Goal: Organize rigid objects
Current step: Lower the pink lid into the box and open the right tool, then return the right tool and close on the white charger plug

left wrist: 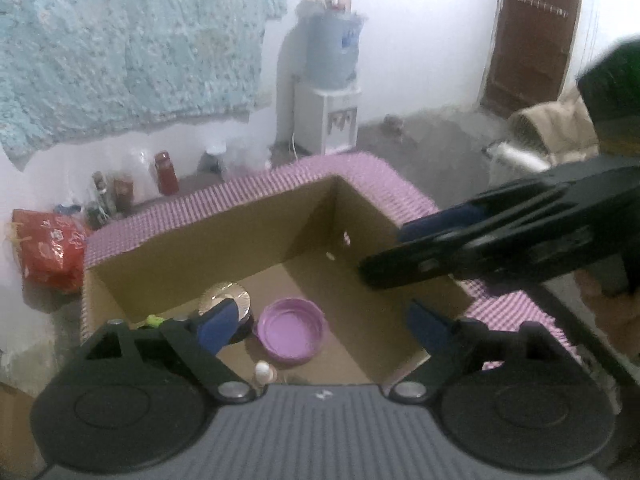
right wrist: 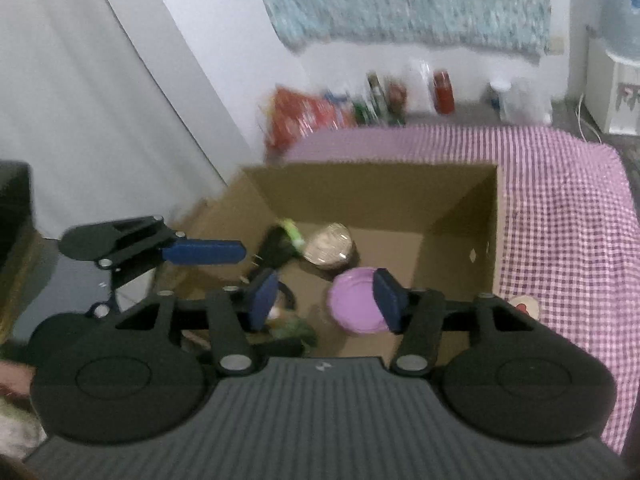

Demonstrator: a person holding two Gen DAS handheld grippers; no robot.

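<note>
Both grippers empty over box (left wrist: 248, 232)

Black hand-held gripper (left wrist: 324, 322), blue pads (left wrist: 218, 326), silver screws

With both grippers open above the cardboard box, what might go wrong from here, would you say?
1. The right gripper hangs close to the left gripper over the same box; reaching in together, they may collide.
2. The purple bowl, the foil-lidded jar and smaller items crowd one corner, so another dropped object may land on them.
</note>
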